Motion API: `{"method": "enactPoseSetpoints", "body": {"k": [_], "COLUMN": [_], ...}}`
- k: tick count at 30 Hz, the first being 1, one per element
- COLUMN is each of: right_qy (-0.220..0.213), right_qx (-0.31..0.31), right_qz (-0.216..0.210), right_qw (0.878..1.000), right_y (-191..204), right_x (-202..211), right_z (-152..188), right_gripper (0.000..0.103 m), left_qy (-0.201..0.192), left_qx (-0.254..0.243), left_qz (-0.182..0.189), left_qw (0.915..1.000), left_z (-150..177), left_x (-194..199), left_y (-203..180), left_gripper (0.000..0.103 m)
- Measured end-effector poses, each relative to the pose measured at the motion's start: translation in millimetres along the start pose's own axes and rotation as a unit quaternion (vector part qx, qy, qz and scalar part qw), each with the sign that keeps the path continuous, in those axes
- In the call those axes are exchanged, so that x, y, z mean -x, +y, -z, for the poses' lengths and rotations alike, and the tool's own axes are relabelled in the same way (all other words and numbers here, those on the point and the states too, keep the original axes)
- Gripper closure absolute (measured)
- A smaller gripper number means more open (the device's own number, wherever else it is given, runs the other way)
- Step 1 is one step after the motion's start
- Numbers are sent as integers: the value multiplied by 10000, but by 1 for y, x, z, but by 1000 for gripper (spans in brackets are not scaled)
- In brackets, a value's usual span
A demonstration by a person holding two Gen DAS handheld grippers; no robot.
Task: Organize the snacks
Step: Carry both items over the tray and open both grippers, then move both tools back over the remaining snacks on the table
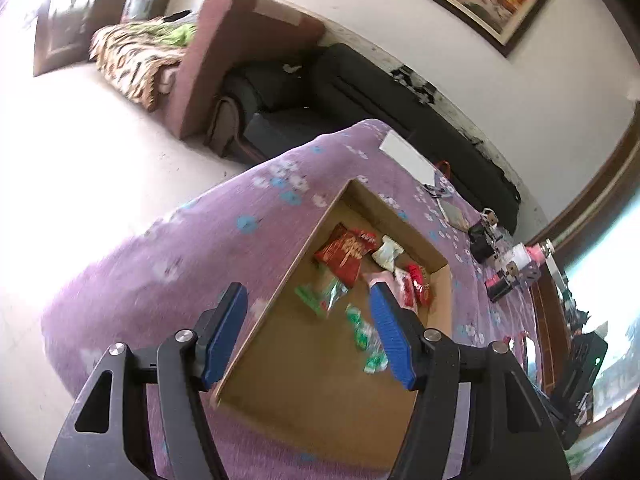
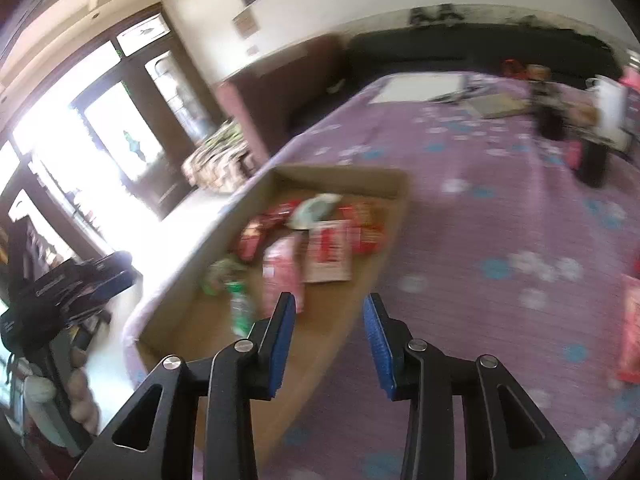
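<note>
A shallow cardboard box (image 1: 404, 236) sits open-topped on the surface, which is draped in a purple flowered cloth (image 1: 224, 240), and the snacks are gathered inside it toward its far end. From the left wrist view these are a red packet (image 1: 344, 254), a pale crumpled wrapper (image 1: 386, 254), smaller red-and-white packets (image 1: 412, 286) against the right wall, and green wrappers (image 1: 320, 296) nearer the middle; the near half of the box floor lies bare. The left gripper (image 1: 308, 322) hangs above the box with its jaws wide apart and nothing between them, the left finger over the box's left wall and the right finger over the snacks. The right gripper (image 2: 329, 322) also has its jaws apart and holds nothing; it hovers over the near right wall of the box (image 2: 384, 182), with open purple cloth (image 2: 500, 208) stretching to its right. Another red packet (image 2: 630, 332) lies on the cloth at the far right edge of the right wrist view, well apart from the box. The box's left wall runs close to the surface's edge, beyond which the floor (image 1: 80, 152) drops away. Dark bottles and small clutter (image 1: 500, 256) stand well beyond the box.
</note>
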State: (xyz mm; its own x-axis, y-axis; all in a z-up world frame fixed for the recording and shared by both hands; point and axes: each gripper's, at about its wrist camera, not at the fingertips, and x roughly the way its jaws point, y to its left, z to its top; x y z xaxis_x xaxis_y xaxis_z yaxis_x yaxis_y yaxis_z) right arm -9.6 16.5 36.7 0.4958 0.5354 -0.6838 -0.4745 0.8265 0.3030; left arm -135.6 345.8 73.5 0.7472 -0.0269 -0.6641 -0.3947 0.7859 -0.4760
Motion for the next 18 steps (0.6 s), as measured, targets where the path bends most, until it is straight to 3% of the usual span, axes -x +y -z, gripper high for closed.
{"method": "enactPoseSetpoints", "body": {"k": [10, 14, 18], "right_qy": [-433, -522, -585], "right_qx": [-444, -821, -696], "right_qz": [796, 603, 579], "right_qw": [9949, 9934, 9942], "right_y": [-91, -115, -109], "right_x": [20, 24, 26], "right_z": [26, 31, 32], "right_gripper": [63, 60, 61], "left_qy": [16, -35, -120], "left_qx": [13, -17, -78], "left_qz": [-462, -623, -595], "left_qw": [9989, 9980, 9981], "left_z": [25, 30, 34], "left_x": [4, 6, 6], "left_y": [-3, -8, -22], "left_gripper": [40, 40, 40]}}
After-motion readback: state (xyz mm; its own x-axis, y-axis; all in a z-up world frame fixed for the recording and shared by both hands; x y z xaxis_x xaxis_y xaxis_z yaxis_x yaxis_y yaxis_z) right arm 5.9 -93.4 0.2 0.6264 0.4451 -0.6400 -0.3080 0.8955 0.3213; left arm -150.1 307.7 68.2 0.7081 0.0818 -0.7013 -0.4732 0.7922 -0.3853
